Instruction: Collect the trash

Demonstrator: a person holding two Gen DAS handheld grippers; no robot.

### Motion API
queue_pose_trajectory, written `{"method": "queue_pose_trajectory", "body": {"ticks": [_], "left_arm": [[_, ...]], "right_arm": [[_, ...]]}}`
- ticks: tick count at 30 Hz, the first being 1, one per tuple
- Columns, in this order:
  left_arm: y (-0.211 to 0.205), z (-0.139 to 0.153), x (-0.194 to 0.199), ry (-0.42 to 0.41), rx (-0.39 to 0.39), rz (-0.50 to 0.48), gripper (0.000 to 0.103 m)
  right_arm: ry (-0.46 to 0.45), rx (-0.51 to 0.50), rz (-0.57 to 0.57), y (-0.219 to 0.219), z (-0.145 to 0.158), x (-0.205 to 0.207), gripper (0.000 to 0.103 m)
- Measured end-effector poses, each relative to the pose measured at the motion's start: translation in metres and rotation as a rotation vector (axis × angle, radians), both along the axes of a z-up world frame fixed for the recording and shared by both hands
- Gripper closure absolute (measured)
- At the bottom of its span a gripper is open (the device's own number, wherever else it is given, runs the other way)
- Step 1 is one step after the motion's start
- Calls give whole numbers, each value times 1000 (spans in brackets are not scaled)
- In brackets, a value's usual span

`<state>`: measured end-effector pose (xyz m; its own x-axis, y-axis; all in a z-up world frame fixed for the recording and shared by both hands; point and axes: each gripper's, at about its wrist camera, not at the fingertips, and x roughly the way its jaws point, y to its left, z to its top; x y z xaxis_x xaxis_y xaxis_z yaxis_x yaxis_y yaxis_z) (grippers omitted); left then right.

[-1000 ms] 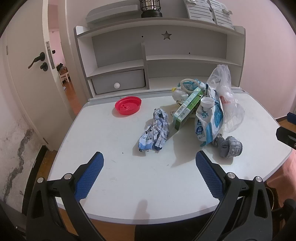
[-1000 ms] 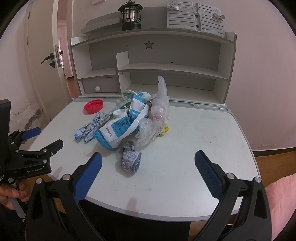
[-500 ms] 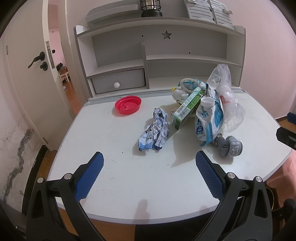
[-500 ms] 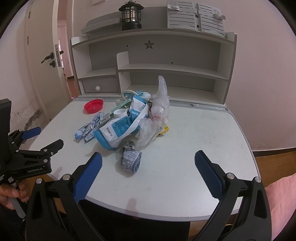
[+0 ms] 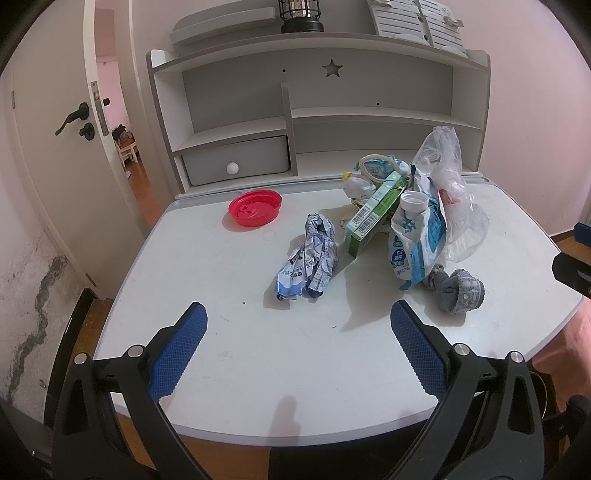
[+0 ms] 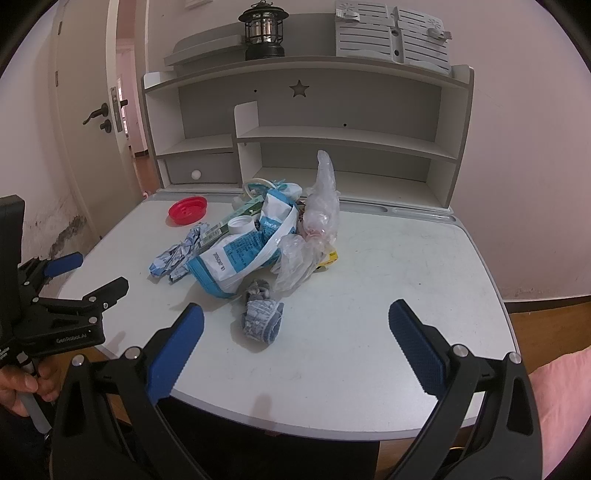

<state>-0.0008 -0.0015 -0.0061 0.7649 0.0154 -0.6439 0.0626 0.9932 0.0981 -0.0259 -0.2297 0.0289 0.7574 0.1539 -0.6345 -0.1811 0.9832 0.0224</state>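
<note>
Trash is heaped on the white desk (image 5: pixel 258 369): a crumpled blue-white wrapper (image 5: pixel 310 264), a green carton (image 5: pixel 373 221), a blue-white pouch with a white cap (image 5: pixel 419 240), a clear plastic bag (image 5: pixel 448 177) and a grey balled sock (image 5: pixel 460 291). A red lid (image 5: pixel 255 206) lies apart at the back left. My left gripper (image 5: pixel 299 332) hovers open over the desk's near edge, short of the wrapper. My right gripper (image 6: pixel 295 328) is open too, with the sock (image 6: pixel 260 314) lying between and beyond its fingers. The pouch (image 6: pixel 240 262) and bag (image 6: pixel 317 221) sit behind it.
A grey-white shelf unit (image 5: pixel 317 110) with a small drawer (image 5: pixel 236 158) stands at the back of the desk, a lantern (image 6: pixel 263 31) on top. An open door (image 5: pixel 62 129) is at the left. A hand (image 6: pixel 22 384) holds the left gripper's handle.
</note>
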Motion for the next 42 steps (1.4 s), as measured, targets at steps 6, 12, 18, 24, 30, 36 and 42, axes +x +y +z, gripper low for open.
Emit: {"method": "queue_pose_trajectory", "body": {"ticks": [6, 12, 18, 24, 30, 36, 42], "left_arm": [[-2, -5, -2, 1, 1, -1, 6], [0, 0, 1, 0, 0, -1, 6], [-1, 0, 1, 1, 2, -2, 6], [-1, -3, 1, 6, -1, -2, 6], [3, -9, 6, 22, -11, -11, 6], [11, -23, 29, 62, -17, -43, 6], [18, -40, 80, 132, -72, -63, 6]], "right_arm": [[1, -1, -1, 0, 0, 0, 6], [0, 0, 0, 0, 0, 0, 6], [1, 0, 0, 0, 0, 0, 6], [1, 0, 0, 0, 1, 0, 6], [6, -4, 10, 1, -2, 0, 6], [63, 4, 52, 2, -21, 11, 6], [162, 12, 81, 7, -57, 27, 6]]}}
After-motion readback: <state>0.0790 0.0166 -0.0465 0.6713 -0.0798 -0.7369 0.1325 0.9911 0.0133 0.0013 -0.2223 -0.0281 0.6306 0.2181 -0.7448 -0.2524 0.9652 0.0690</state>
